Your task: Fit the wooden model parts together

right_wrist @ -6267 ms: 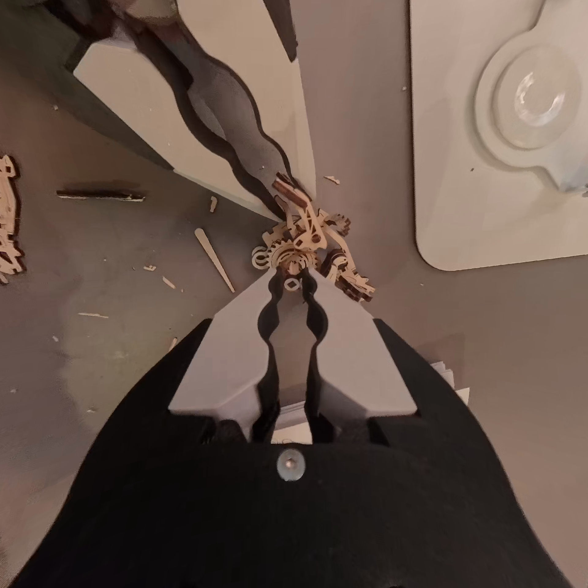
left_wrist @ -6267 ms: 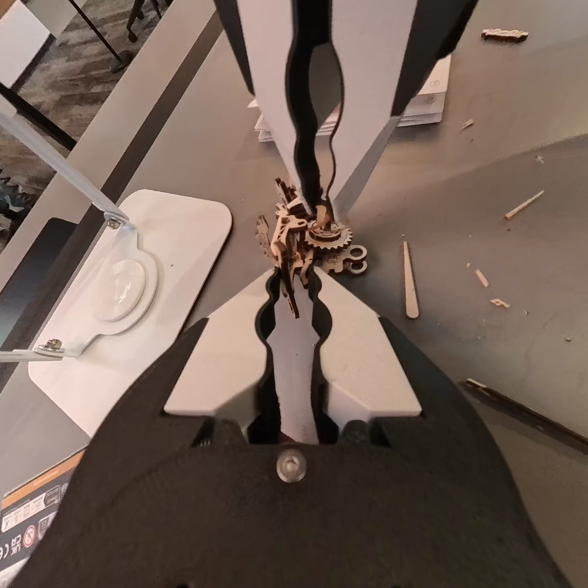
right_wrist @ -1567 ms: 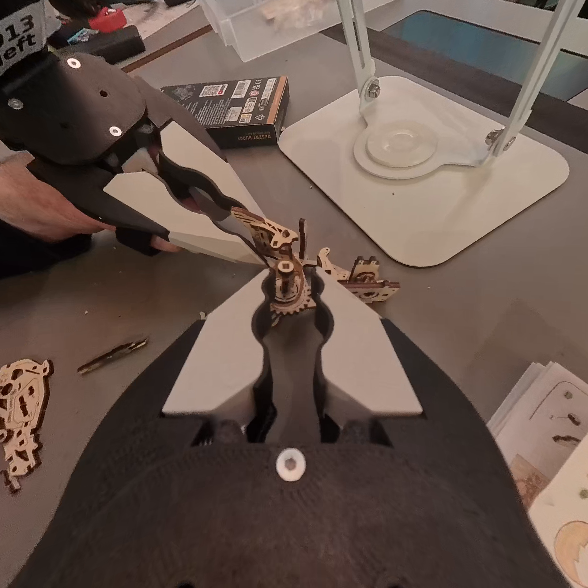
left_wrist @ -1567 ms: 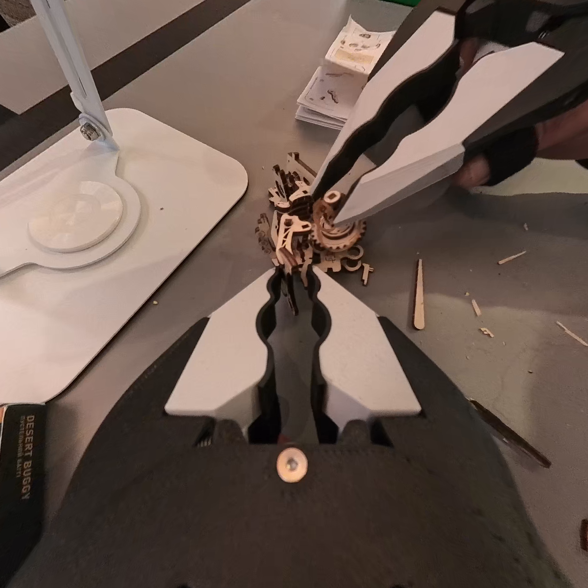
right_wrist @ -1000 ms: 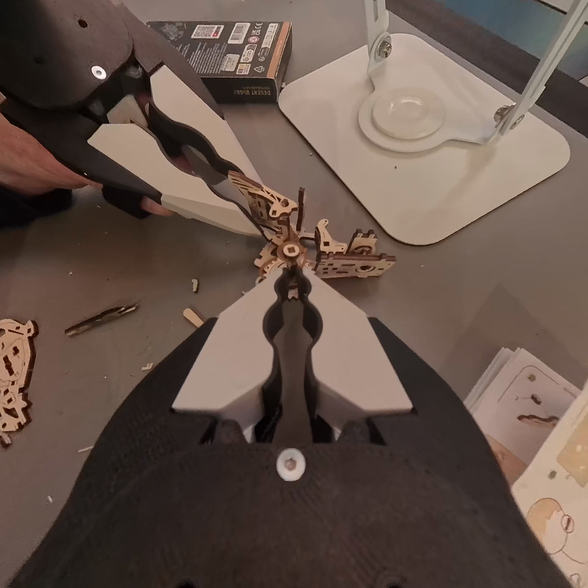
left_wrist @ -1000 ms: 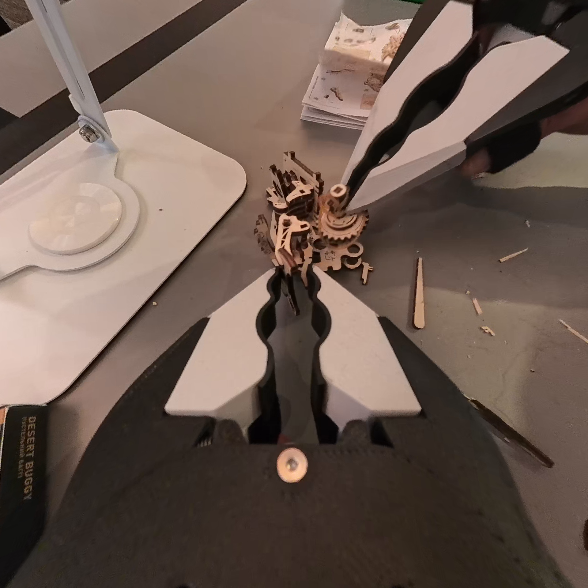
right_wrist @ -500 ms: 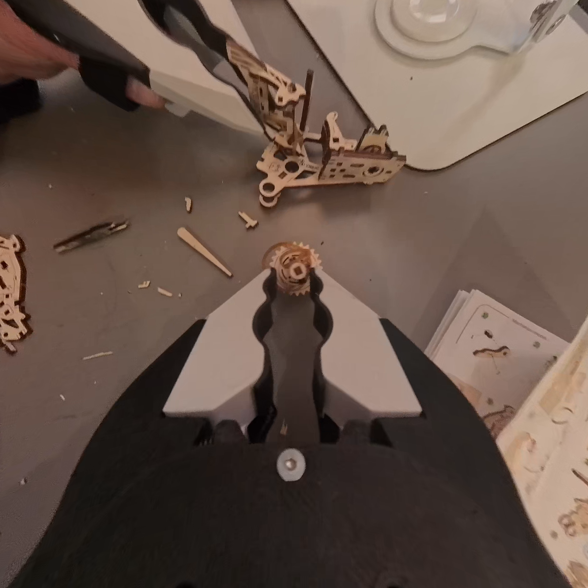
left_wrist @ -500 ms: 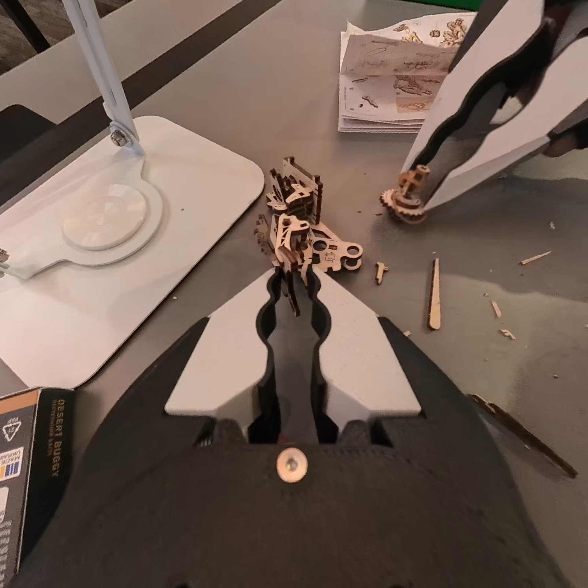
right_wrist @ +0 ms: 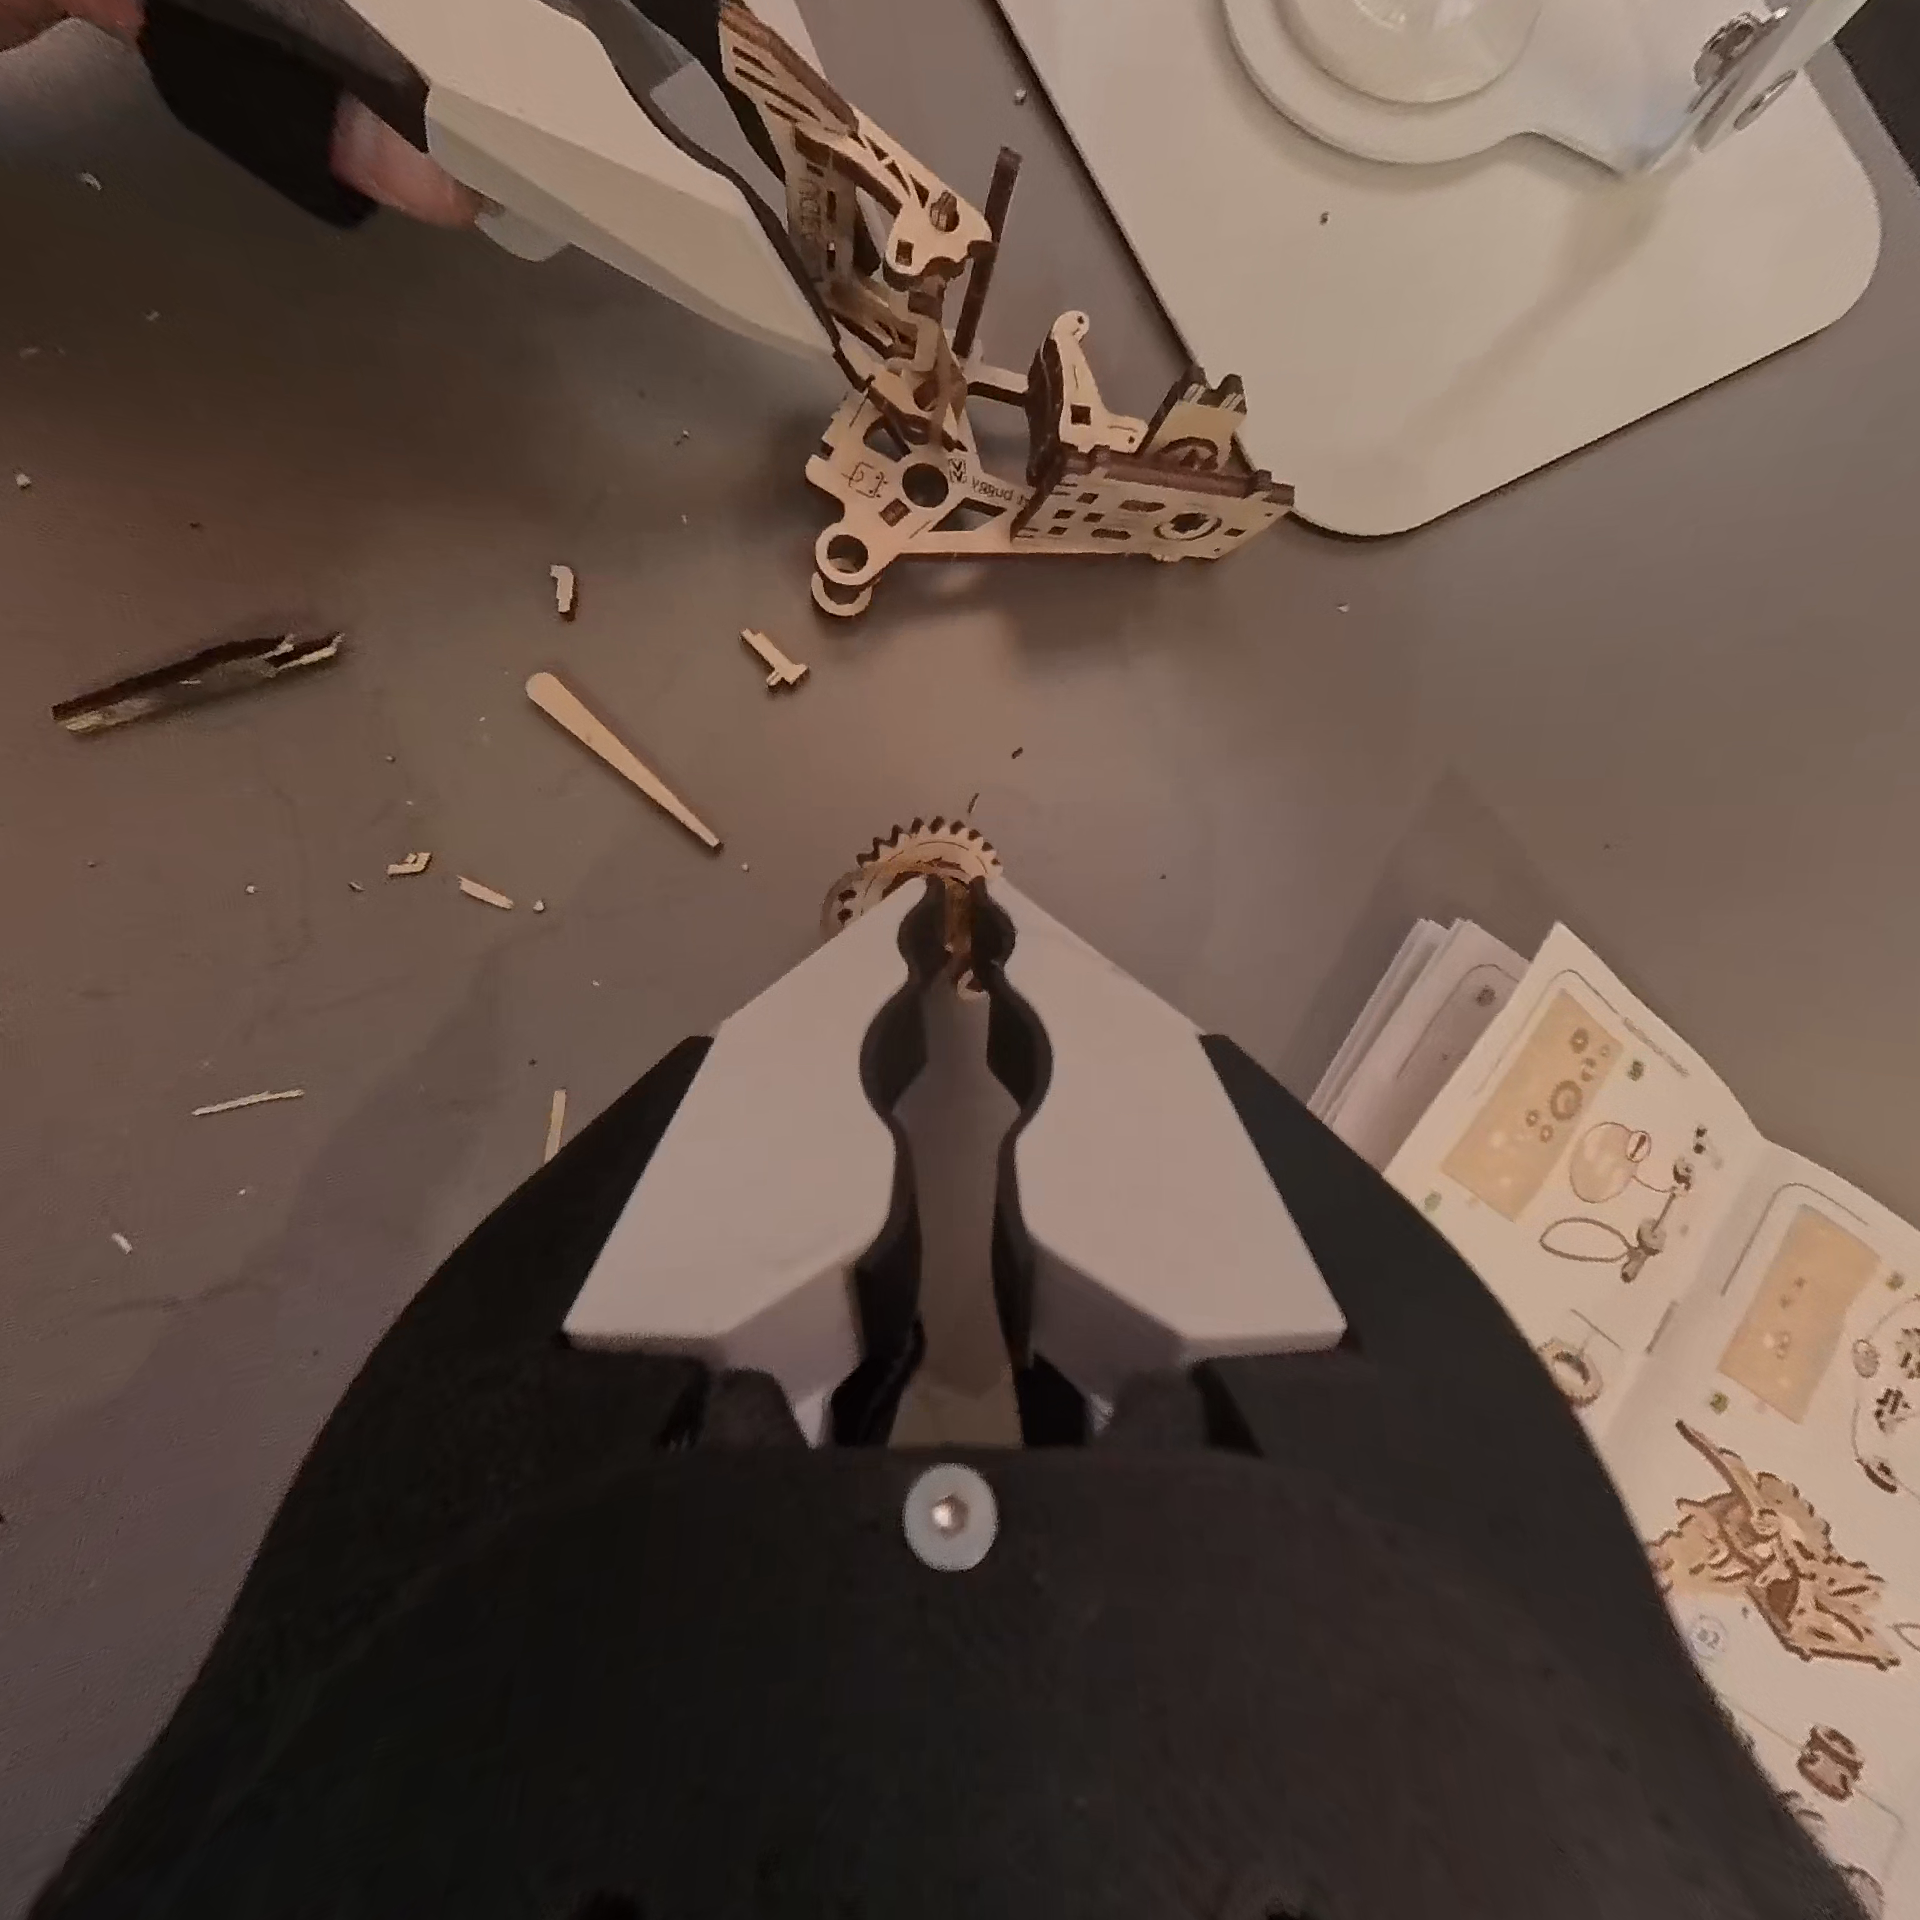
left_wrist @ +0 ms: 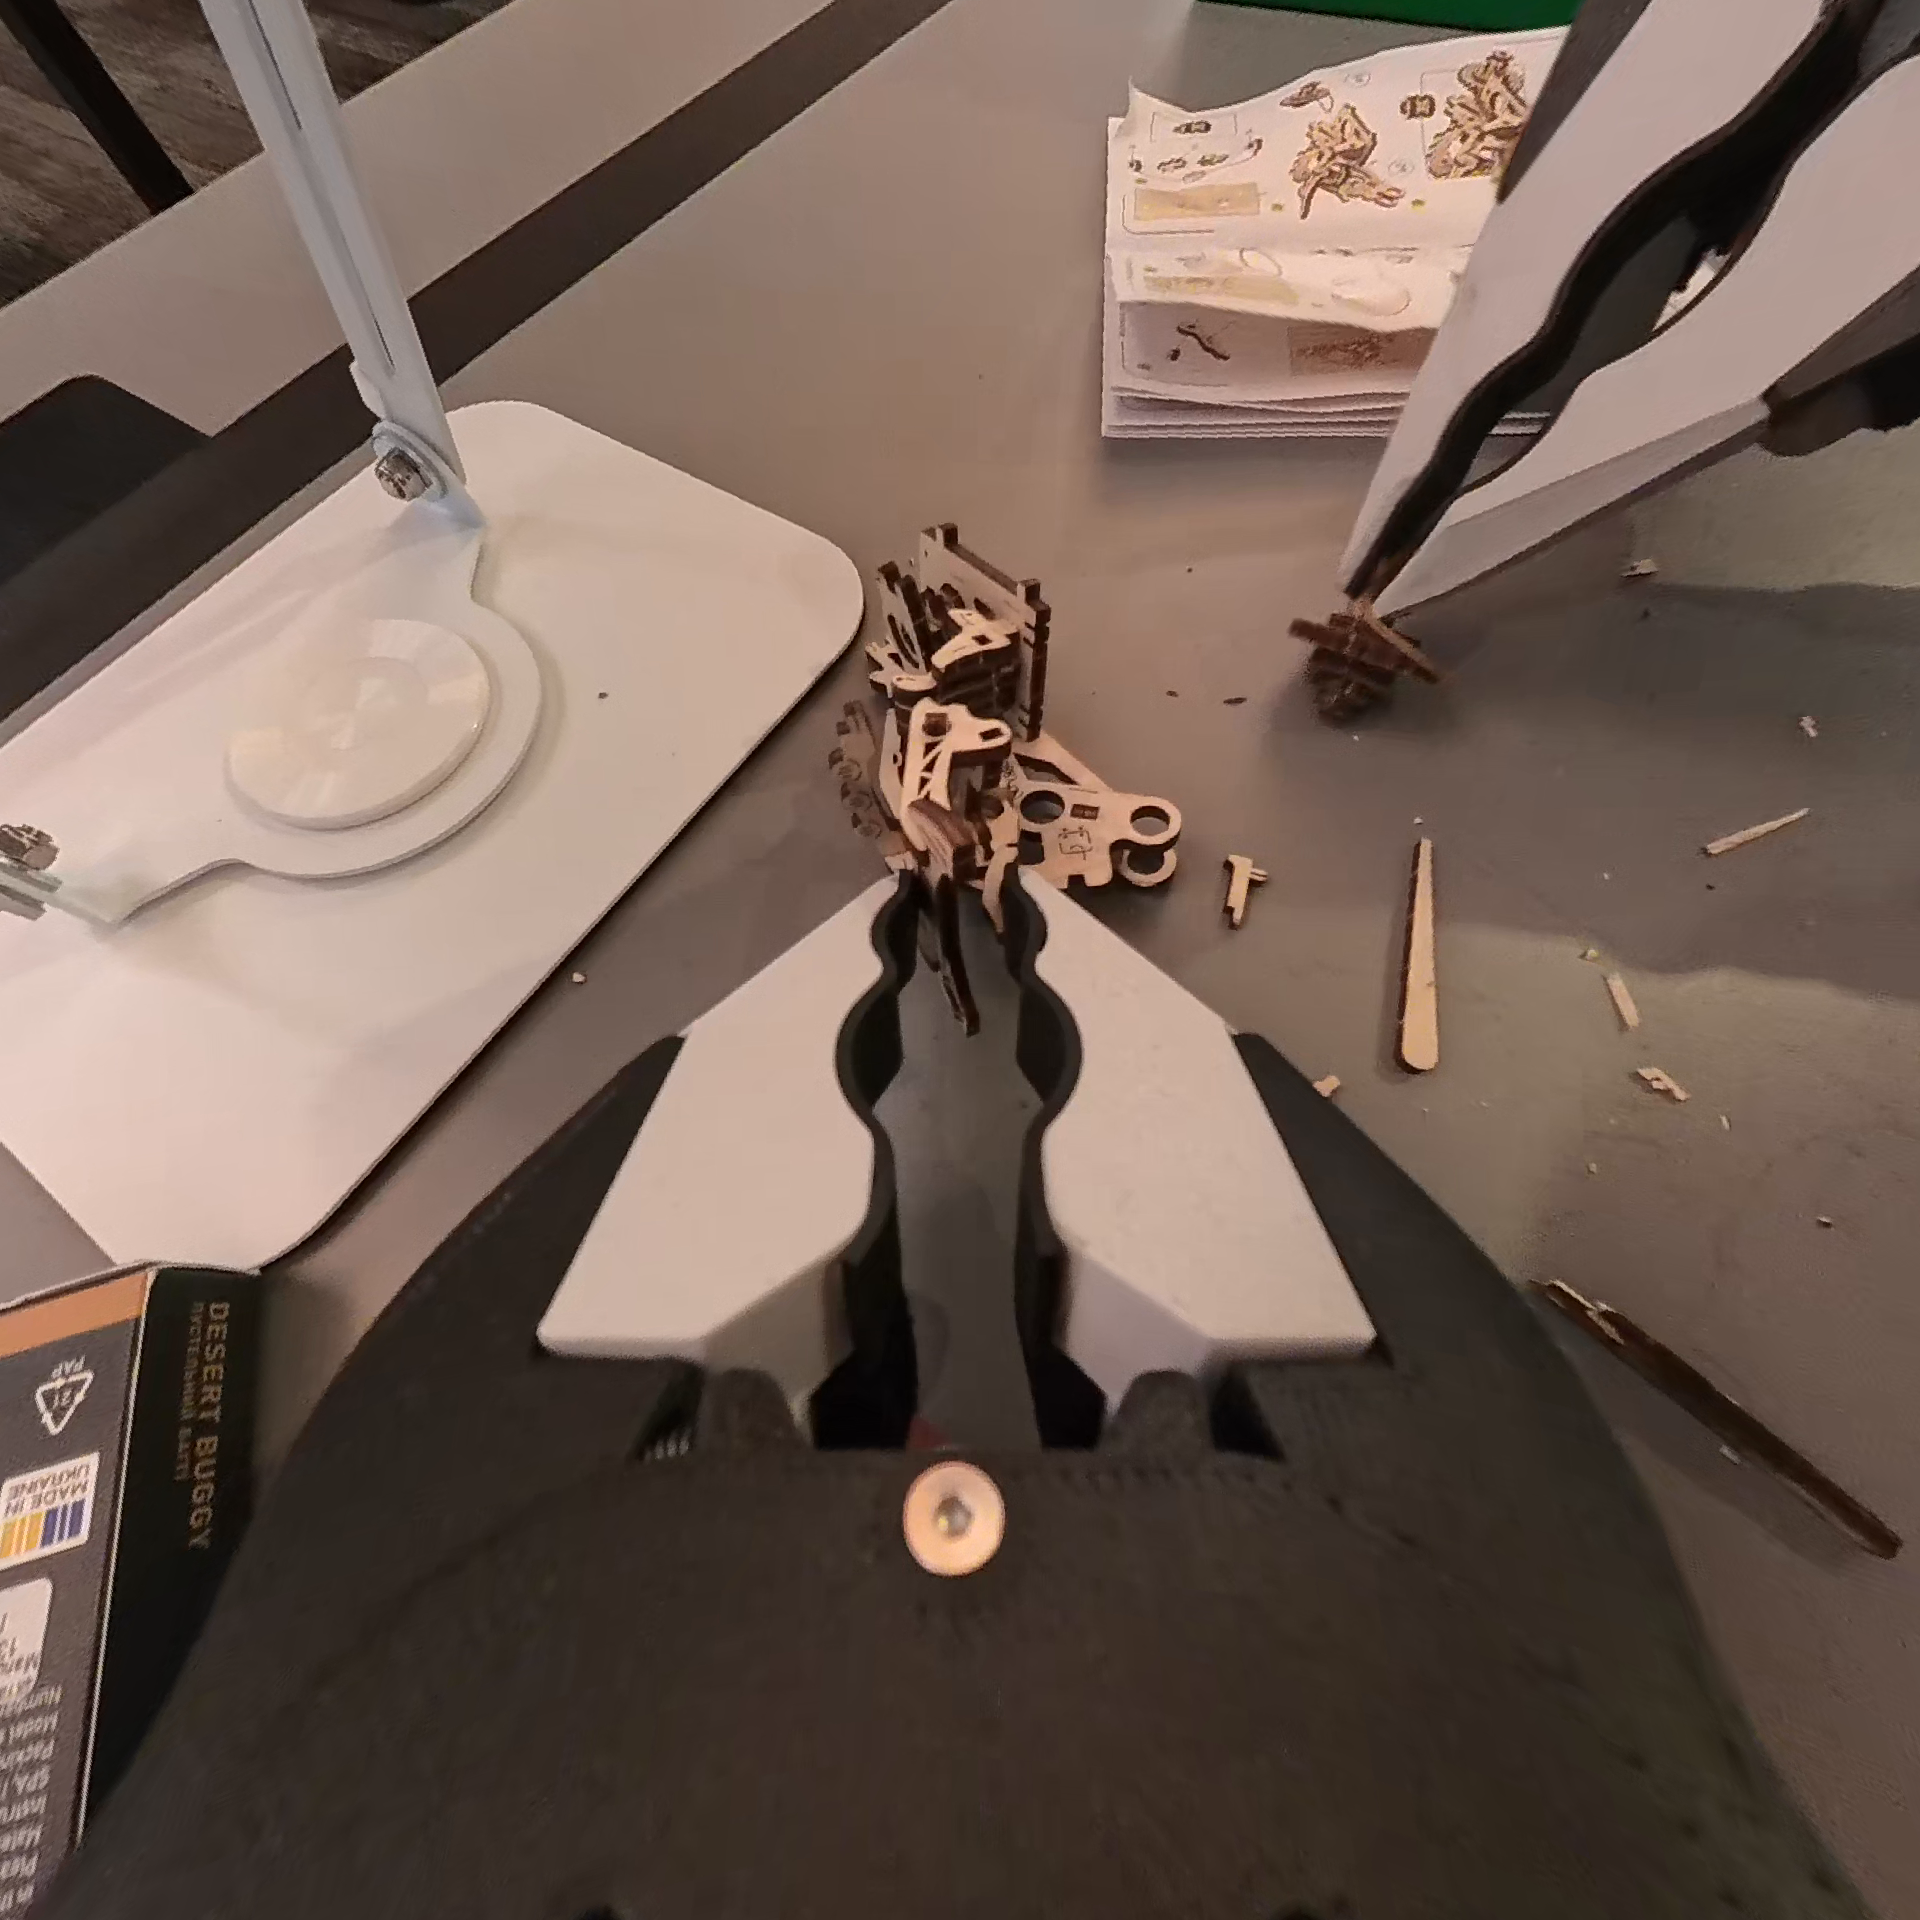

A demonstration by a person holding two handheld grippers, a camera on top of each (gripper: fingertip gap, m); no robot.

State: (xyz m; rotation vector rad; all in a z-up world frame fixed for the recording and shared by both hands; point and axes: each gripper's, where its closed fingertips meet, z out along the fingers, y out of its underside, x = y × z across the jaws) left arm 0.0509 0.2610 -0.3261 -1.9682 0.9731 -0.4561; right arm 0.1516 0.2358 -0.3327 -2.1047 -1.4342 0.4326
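Wooden model frame [left_wrist: 961, 769] sits clamped at the left gripper [left_wrist: 961, 899] fingertips, its base on the grey table [left_wrist: 1558, 935]. Well to its right, the right gripper [right_wrist: 956, 914] pinches a gear assembly [right_wrist: 925, 857].

Printed lettering and symbols are borne by the black box [left_wrist: 94, 1475]; small engraved marks are carried by the wooden model [right_wrist: 1039, 488]; printed diagrams fill the instruction booklet [right_wrist: 1621, 1195].

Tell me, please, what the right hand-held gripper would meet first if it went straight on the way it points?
Probably the grey tabletop: the right hand-held gripper, pinching the gear stack, points steeply down at it.
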